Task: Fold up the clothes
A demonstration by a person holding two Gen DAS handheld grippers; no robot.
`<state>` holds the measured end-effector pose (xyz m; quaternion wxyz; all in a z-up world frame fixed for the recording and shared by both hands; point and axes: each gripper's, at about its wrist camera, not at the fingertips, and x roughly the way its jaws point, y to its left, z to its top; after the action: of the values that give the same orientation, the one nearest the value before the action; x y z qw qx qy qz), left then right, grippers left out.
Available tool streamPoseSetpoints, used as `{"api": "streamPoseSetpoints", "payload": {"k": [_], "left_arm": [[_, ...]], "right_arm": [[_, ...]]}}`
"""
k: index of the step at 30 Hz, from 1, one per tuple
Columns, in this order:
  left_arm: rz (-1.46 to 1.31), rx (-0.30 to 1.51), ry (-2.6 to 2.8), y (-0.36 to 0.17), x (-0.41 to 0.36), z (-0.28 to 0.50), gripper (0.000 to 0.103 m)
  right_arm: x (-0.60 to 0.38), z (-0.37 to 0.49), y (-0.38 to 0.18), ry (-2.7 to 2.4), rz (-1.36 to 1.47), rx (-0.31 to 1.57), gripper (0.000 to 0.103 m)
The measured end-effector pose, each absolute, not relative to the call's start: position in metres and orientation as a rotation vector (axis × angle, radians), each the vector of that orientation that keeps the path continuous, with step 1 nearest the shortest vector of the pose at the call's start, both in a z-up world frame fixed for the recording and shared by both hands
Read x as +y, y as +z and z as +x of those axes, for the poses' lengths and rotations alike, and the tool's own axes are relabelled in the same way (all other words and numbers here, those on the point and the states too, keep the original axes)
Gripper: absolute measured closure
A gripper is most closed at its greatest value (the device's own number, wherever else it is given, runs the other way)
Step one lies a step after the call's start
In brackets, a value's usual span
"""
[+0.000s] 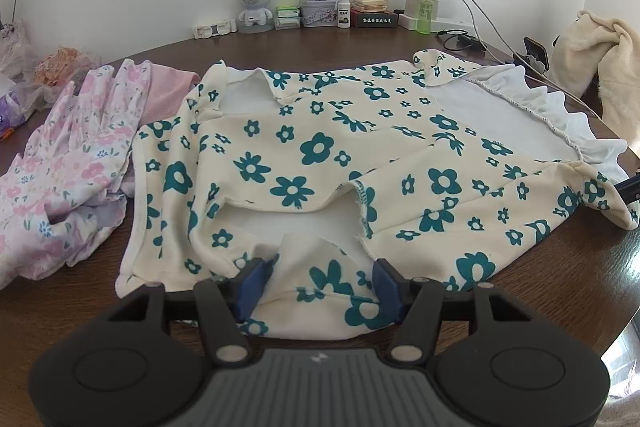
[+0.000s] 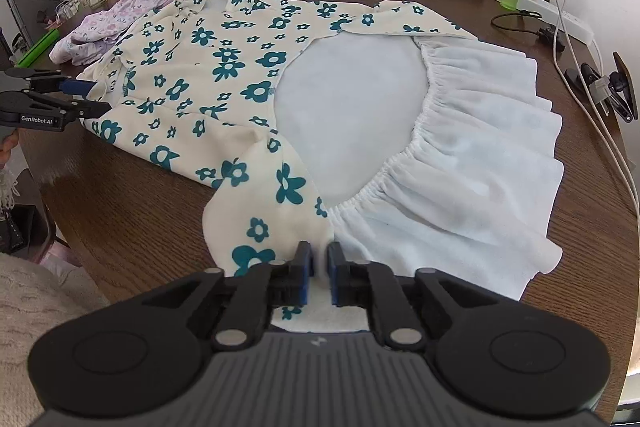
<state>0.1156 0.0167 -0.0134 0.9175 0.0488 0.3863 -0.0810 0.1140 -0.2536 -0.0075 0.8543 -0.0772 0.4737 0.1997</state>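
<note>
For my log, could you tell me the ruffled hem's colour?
Plain white ruffled hem, clearest in the right wrist view.

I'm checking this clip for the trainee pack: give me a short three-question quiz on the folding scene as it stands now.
1. True or false: the left gripper has its jaws spread wide around a bunch of the floral dress.
2. Where on the dress is the right gripper clamped? A) the neckline B) the seam where the floral fabric meets the white ruffle C) a sleeve cuff
3. Fill in: the garment lying on the table beside the dress is a ____ floral garment.

Key: 1 true; 2 B; 3 pink
</note>
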Motion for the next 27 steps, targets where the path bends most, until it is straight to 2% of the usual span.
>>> {"api": "streamPoseSetpoints", "payload": {"k": [5, 9, 15, 19, 21, 23, 24, 27], "left_arm": [[0.100, 0.787, -0.170, -0.015, 0.016, 0.115, 0.045], [0.100, 0.780, -0.171, -0.016, 0.017, 0.114, 0.045], [0.099, 0.768, -0.174, -0.016, 0.018, 0.113, 0.045], [0.098, 0.768, -0.174, -0.016, 0.018, 0.112, 0.044], [0.097, 0.767, -0.173, -0.016, 0.017, 0.113, 0.044], [0.100, 0.765, -0.176, -0.017, 0.017, 0.112, 0.042], [0.102, 0.764, -0.178, -0.017, 0.016, 0.112, 0.041], [0.104, 0.763, -0.175, -0.017, 0.015, 0.112, 0.039]], "right_arm": [[-0.252, 0.114, 0.012, 0.397, -0.240, 0.949, 0.100], [-0.243, 0.126, 0.031, 0.316, -0.437, 0.848, 0.101], [-0.230, 0.163, 0.013, 0.286, -0.652, 0.803, 0.101], [-0.231, 0.182, -0.015, 0.354, -0.575, 0.896, 0.101], [-0.244, 0.182, -0.010, 0.343, -0.462, 0.908, 0.099], [-0.264, 0.180, -0.001, 0.312, -0.334, 0.908, 0.087], [-0.279, 0.177, 0.006, 0.283, -0.265, 0.902, 0.085], [-0.310, 0.163, 0.024, 0.200, -0.105, 0.854, 0.084]]}}
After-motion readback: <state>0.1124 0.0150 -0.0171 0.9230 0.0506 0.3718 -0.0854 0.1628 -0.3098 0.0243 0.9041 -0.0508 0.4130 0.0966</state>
